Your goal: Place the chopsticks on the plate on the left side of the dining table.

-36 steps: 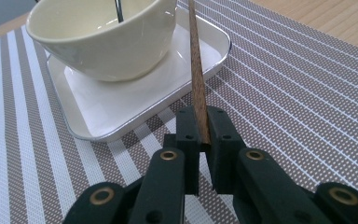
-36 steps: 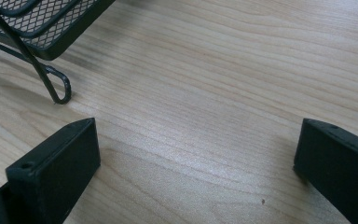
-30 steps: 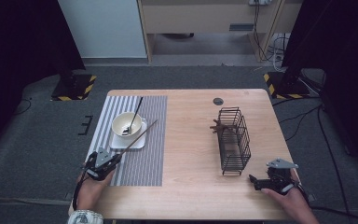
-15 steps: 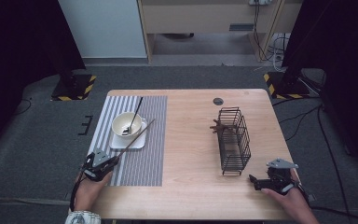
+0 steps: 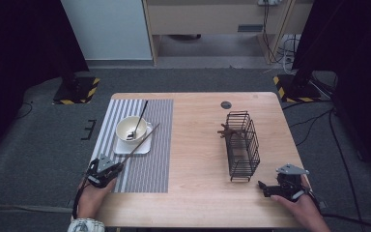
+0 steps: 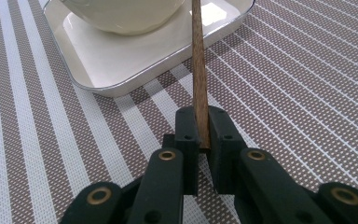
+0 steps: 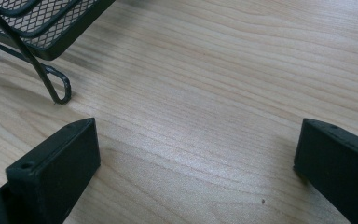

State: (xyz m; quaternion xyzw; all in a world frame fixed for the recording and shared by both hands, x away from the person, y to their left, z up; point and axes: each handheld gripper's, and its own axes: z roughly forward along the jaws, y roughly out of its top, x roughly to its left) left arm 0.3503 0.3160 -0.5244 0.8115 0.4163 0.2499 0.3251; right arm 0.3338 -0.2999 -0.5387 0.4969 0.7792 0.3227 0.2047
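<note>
The left gripper's (image 6: 199,140) fingers (image 6: 186,135) are pinching the near end of a wooden chopstick (image 6: 198,70), clenched on it right at its butt; the stick is running forward from the fingers over the striped placemat (image 6: 307,84) towards the white square saucer (image 6: 121,60) and the cream bowl (image 6: 121,11) standing on it; in the high view the chopstick (image 5: 140,143) is slanting from the left gripper (image 5: 107,170) up across the saucer's (image 5: 125,147) right edge, its far tip past the bowl (image 5: 131,128), which is holding a dark spoon (image 5: 140,118); the stick looks light, stiff and slim, with a smooth surface that could twist or slide between hard fingers, so a hold at the very end is giving it a long lever and it may swing or droop; a grip a little farther along the shaft would probably steady it; the right gripper (image 7: 196,154) is resting low over the bare worktop (image 7: 214,84) with its fingers (image 7: 56,172) spread wide and holding nothing, just beside the foot of the black wire basket (image 7: 32,28); in the high view that basket (image 5: 242,145) is standing on the right half of the worktop (image 5: 193,183), just ahead of the right gripper (image 5: 275,188), with some brown utensils already in it
</note>
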